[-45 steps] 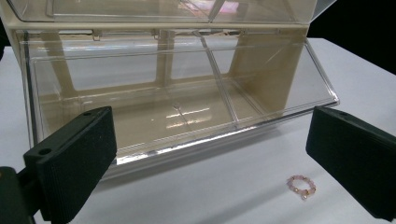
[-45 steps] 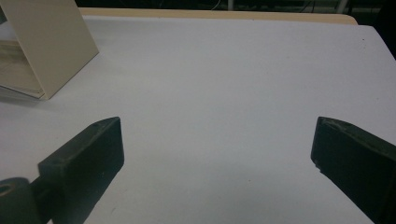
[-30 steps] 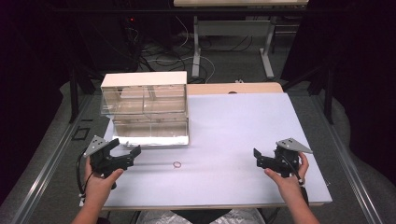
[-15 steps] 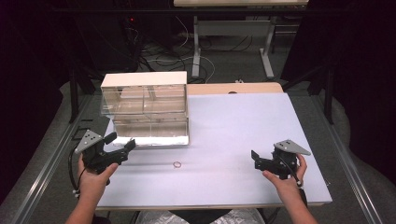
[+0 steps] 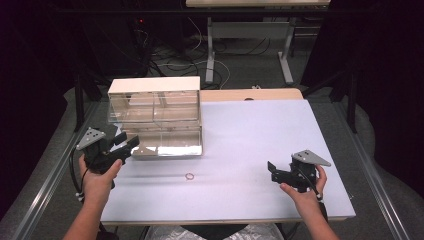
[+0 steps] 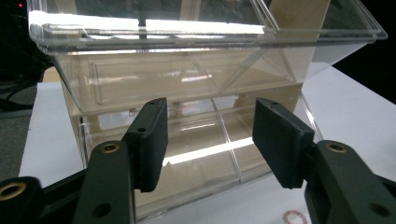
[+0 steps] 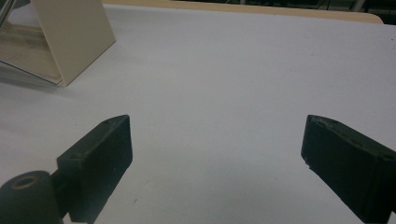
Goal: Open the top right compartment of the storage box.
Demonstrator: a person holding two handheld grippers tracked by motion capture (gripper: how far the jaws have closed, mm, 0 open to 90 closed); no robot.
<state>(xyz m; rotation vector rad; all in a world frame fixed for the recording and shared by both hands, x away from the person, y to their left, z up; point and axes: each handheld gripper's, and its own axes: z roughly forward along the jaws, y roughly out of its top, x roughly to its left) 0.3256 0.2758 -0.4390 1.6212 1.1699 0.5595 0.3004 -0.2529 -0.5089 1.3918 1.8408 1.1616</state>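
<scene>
A clear plastic box of stacked drawers (image 5: 155,117) with a beige top stands at the table's back left. A small ring (image 5: 189,176) lies on the white table in front of it. My left gripper (image 5: 129,142) hovers at the box's front left corner and points at it. Its jaws have just been closing and stand partly apart with nothing between them. In the left gripper view the left gripper (image 6: 210,126) faces the drawers (image 6: 187,84), and the ring (image 6: 293,217) lies at the lower right. My right gripper (image 5: 272,170) is held open over bare table at the right, empty (image 7: 215,140).
The white table (image 5: 260,130) has free room across its middle and right. A wooden strip (image 5: 250,94) runs along its back edge. Behind the table are desk legs and cables on the floor. The beige side of the box (image 7: 70,37) appears in the right gripper view.
My left hand has risen and drawn a little to the left, nearer the box's front corner, and its jaws stand narrower. The right hand and the ring have not moved.
</scene>
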